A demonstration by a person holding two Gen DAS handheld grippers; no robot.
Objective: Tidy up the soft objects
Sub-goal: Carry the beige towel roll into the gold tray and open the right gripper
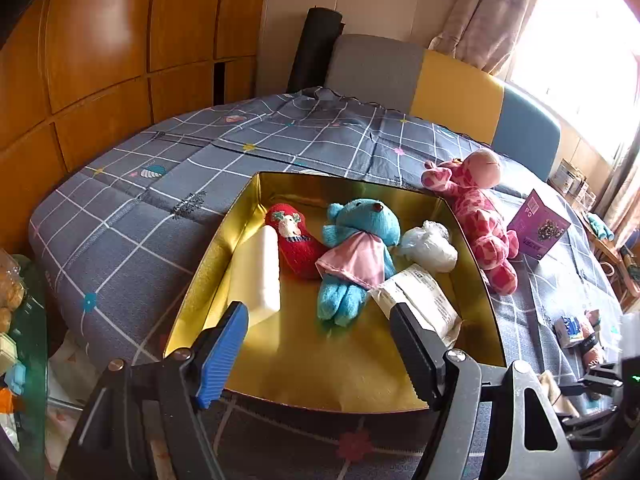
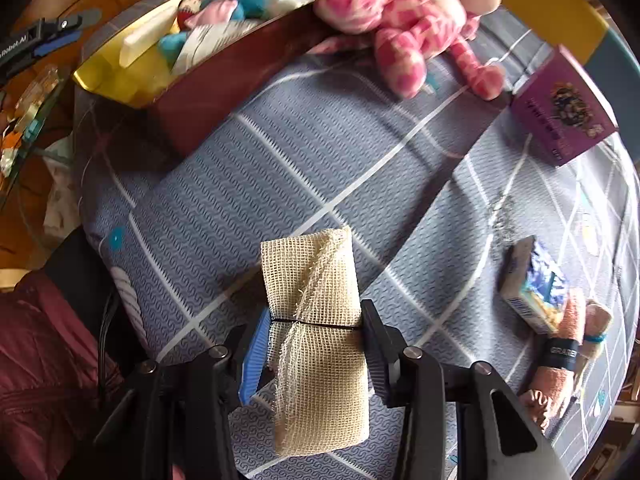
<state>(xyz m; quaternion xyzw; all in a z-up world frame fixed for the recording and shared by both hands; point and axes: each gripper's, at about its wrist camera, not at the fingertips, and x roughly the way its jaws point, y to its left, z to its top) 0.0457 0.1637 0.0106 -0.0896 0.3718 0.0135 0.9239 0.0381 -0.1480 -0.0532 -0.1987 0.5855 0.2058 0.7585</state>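
Your left tongs (image 1: pixel 320 344) stand open and empty over the near edge of the box (image 1: pixel 240 208), which sits on the bed (image 1: pixel 132 216). Inside the box lie a white block (image 1: pixel 256 276), a red toy (image 1: pixel 294 240), a blue bear (image 1: pixel 356 248), a white bag (image 1: pixel 430 246) and a labelled packet (image 1: pixel 420 300). A pink giraffe (image 1: pixel 476 216) leans against the box's far right wall from outside, and a purple carton (image 1: pixel 538 226) stands just beyond it.

Your right tongs (image 2: pixel 314 344) point down at the bed, well clear of the box, with a tied gauze roll (image 2: pixel 314 320) between the pads. The dark pad touches the roll; whether the blue pad (image 2: pixel 256 348) presses on it you cannot tell. A small carton (image 2: pixel 534 288) and a pink towel roll (image 2: pixel 556 364) lie to the right of the gauze.
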